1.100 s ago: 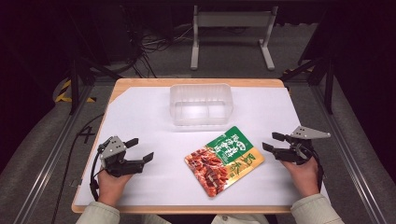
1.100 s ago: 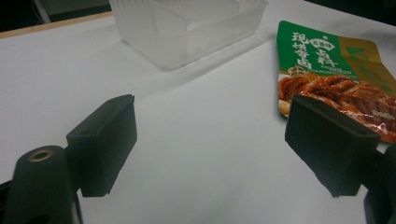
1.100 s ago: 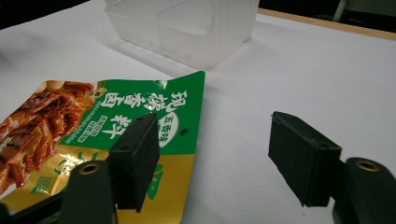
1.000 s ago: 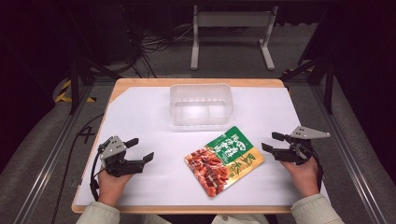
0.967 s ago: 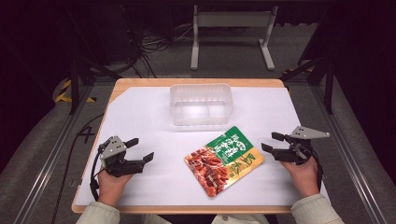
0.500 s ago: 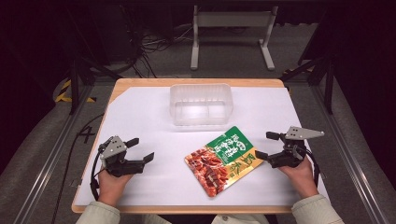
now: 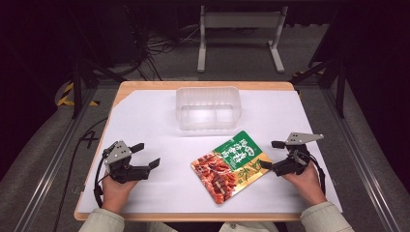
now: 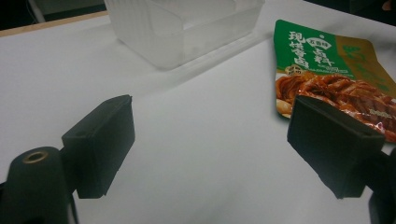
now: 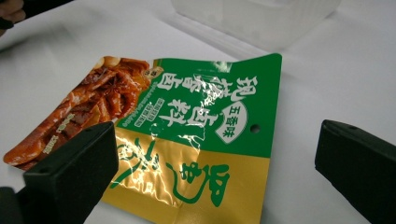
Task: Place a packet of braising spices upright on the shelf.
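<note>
A flat food pouch (image 7: 231, 165), green and gold with a picture of red meat, lies on the white table cover (image 7: 145, 116) in front of a clear plastic container (image 7: 208, 107). My right gripper (image 7: 269, 154) stands open at the pouch's right gold edge. Its jaws have just been opening. In the right gripper view the pouch (image 9: 196, 116) lies below and between the wide jaws of that gripper (image 9: 217, 154), and the pads do not press on it. My left gripper (image 7: 146, 154) rests open on the cover, well left of the pouch (image 8: 327, 60), with nothing between its jaws (image 8: 212, 121).
The container (image 8: 187, 23) is empty, has an inner divider, and sits at the middle back of the table; it also appears in the right gripper view (image 9: 261, 18). The table's wooden rim (image 7: 193, 86) borders the cover. Dark floor, cables and a metal stand (image 7: 239, 29) lie beyond.
My right gripper has shifted a little left, toward the pouch's gold edge, and its jaws stand wider. The left gripper, pouch and container have not moved.
</note>
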`<act>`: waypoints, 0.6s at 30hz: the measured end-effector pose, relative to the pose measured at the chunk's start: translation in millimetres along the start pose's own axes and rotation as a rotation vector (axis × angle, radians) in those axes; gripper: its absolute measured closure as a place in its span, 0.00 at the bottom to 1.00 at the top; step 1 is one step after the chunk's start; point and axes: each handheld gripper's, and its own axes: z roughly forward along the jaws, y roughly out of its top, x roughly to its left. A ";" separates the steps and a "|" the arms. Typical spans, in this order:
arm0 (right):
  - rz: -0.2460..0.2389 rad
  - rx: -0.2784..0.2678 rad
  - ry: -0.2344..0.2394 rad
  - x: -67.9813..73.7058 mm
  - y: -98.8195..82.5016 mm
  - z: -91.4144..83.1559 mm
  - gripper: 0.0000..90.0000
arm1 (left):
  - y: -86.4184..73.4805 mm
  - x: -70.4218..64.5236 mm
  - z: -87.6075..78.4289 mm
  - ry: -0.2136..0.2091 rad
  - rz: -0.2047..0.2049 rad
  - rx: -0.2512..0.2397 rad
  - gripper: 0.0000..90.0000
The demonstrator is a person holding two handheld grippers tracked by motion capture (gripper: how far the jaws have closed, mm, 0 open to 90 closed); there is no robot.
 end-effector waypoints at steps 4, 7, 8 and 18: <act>0.023 0.065 -0.007 -3.6 -4.0 9.2 0.00 | -0.2 0.7 0.2 0.001 0.002 0.003 0.17; 0.041 0.108 -0.006 -6.4 -6.8 13.5 0.00 | -0.1 0.5 0.2 0.001 0.002 0.007 0.17; 0.046 0.121 -0.005 -7.5 -7.9 15.2 0.00 | -0.2 0.5 0.2 0.001 0.002 0.007 0.17; 0.063 0.191 0.013 -9.5 -11.5 22.4 0.00 | -1.1 2.9 0.8 0.002 -0.009 0.009 0.16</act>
